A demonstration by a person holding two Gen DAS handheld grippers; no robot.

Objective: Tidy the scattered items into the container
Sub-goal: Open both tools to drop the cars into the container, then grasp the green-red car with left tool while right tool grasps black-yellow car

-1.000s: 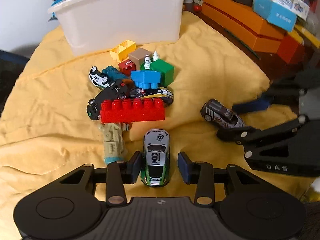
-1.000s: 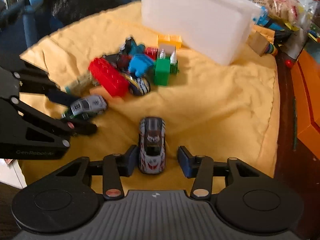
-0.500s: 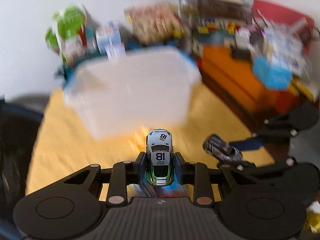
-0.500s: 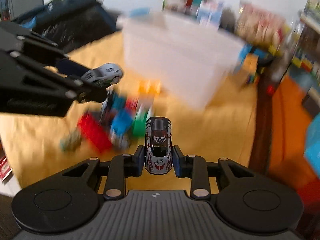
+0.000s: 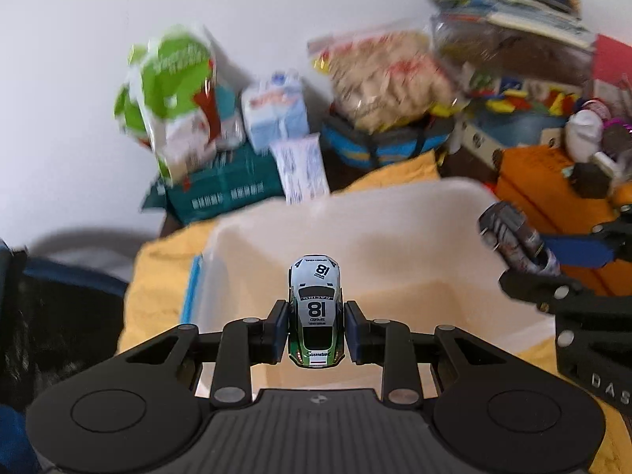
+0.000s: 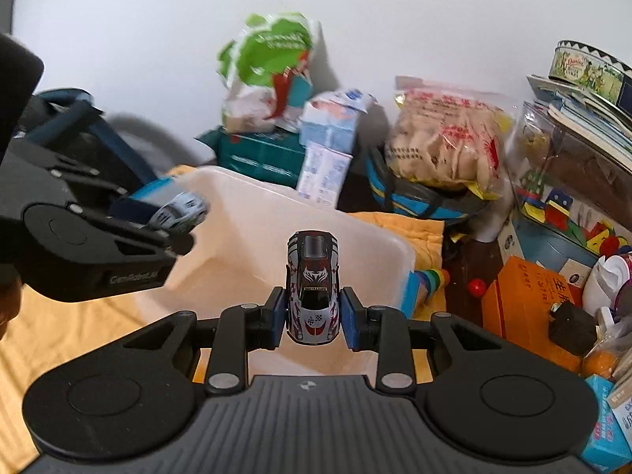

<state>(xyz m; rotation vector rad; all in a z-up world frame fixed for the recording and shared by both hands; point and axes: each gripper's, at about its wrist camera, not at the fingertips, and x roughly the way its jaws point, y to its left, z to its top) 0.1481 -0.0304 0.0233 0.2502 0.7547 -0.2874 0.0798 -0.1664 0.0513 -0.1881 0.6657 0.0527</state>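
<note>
blue pads of the left gripper (image 5: 315, 331) clamp the green-and-white car (image 5: 315, 312); the right gripper (image 6: 313, 318) clamps the silver car (image 6: 313, 288). both hang over the white container (image 6: 355, 233). drop low inside, one by one, so neither bounces out.

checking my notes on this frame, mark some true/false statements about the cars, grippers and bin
1. The left gripper is shut on the green car. True.
2. The right gripper is open with nothing in it. False: it is shut on the grey car.
3. Both cars are held above the open bin. True.
4. The green car bears the number 7. False: it reads 18.
5. The bin stands on a blue cloth. False: the cloth is yellow.
</note>
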